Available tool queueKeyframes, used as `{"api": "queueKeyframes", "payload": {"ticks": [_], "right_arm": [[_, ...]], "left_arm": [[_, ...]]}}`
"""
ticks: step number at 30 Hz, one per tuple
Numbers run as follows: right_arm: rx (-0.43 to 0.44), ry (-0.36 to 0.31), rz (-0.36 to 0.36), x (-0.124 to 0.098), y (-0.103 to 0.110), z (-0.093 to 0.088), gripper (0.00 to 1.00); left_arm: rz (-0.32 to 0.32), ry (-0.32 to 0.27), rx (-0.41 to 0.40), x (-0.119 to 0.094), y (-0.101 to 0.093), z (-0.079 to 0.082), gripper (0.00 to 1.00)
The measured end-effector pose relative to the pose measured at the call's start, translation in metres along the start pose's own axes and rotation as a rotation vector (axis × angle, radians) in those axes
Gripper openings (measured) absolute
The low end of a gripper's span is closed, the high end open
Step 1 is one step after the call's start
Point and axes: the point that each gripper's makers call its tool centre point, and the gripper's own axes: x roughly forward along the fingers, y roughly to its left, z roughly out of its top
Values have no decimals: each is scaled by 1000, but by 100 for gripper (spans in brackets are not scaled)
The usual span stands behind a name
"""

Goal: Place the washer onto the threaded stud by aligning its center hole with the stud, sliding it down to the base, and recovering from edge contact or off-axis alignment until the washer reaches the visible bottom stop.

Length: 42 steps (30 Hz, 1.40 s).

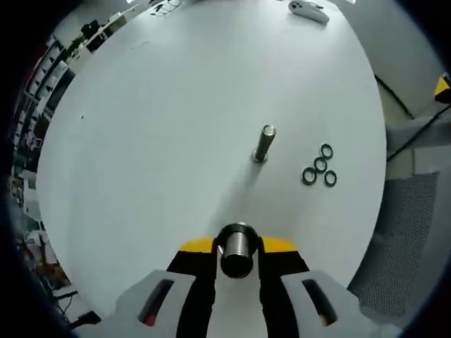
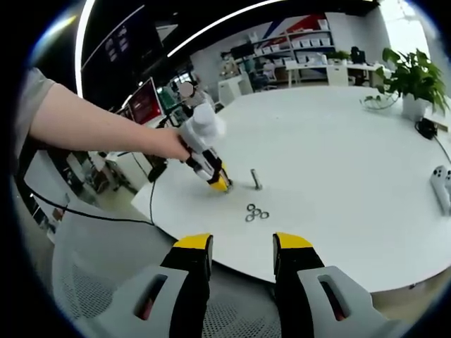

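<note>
1. Left gripper view: the left tool [image 1: 237, 264] is closed on a metal cylinder [image 1: 236, 250], jaws touching its sides.
2. Beyond it, a threaded stud [image 1: 263, 143] stands upright on the white worktop [image 1: 155, 141]; four black washers [image 1: 319, 166] lie just beside it.
3. Right gripper view: the right tool [image 2: 242, 262] is open and empty, at the worktop's edge.
4. Farther off, a hand [image 2: 169, 144] holds the left tool near the stud.

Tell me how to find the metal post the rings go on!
Look at the big white round table. Near its middle stands one upright threaded stud, just left of four black washers in the left gripper view. It is shiny, tall and standing; the washers lie flat.
</note>
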Motion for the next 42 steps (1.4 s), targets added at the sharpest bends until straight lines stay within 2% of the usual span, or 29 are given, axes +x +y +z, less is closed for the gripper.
{"api": "queueKeyframes", "payload": {"ticks": [1,2,5,11,16,19,28,31,36,42], "right_arm": [[0,0,1,0,0,0,36],[1,-2,2,0,1,0,36],[-4,0,8,0,2,0,36],[2,-7,5,-1,1,1,36],[2,-10,9,-1,2,1,36],[-3,-6,14,0,3,1,36],[-13,-3,27,0,5,0,36],[-19,3,30,0,6,-1,36],[-24,-7,38,0,8,0,36],[-31,2,42,0,10,0,36]], "left_arm": [[12,-20,-11,-2,1,2,36],[17,-22,-16,-4,1,2,39],[30,-34,-23,-13,2,2,31],[57,-71,-120,-26,9,-7,31],[84,-132,-197,-42,7,-14,32],[96,-149,-215,-50,4,-20,33],[135,-310,-346,-88,-9,-33,36],[132,-366,-432,-98,-12,-43,37],[153,-399,-464,-111,-19,-58,37],[162,-486,-552,-130,-31,-73,40]]}}
